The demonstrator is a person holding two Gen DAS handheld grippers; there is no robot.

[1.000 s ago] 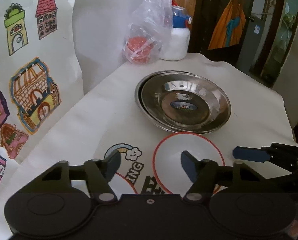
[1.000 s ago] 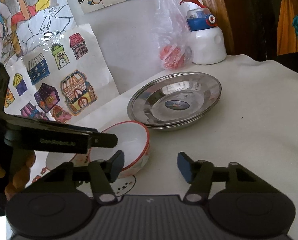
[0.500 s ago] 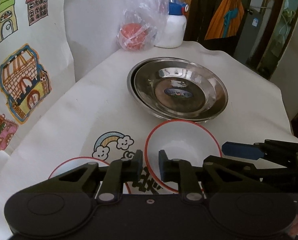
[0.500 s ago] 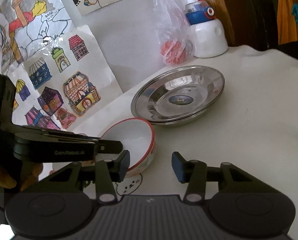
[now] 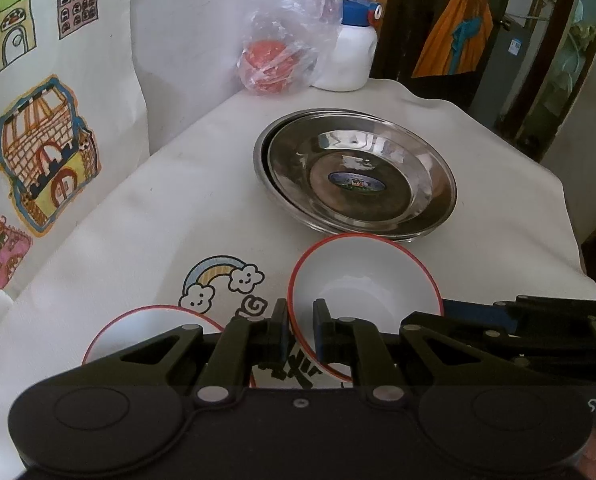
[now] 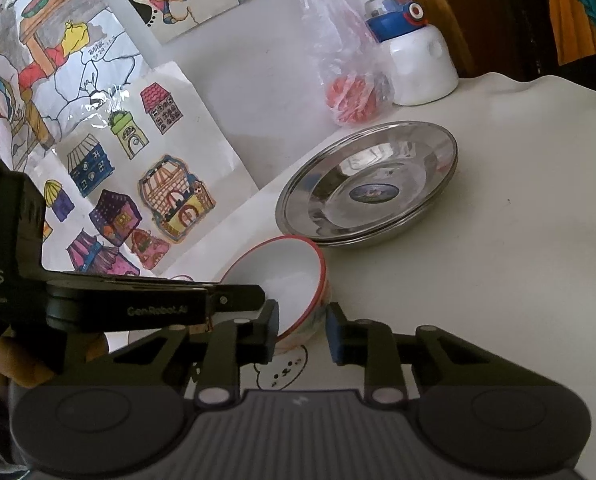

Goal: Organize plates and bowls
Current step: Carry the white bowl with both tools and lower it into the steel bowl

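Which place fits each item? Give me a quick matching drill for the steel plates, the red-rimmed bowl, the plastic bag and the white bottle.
Things:
1. steel plates
2. red-rimmed bowl
3. plastic bag
4. white bottle

Places:
A. far corner of the table, blue cap on top
B. rim between the left hand-held gripper's fingers
C. stacked mid-table
D. against the wall, red contents inside

Pairs: 1-C, 2-B, 3-D, 4-A

Nested plates point(image 5: 357, 176) mid-table, bowl point(image 5: 361, 280) just before them, second bowl point(image 5: 150, 332) further left, bag point(image 5: 282, 40) and bottle point(image 5: 351, 56) behind.
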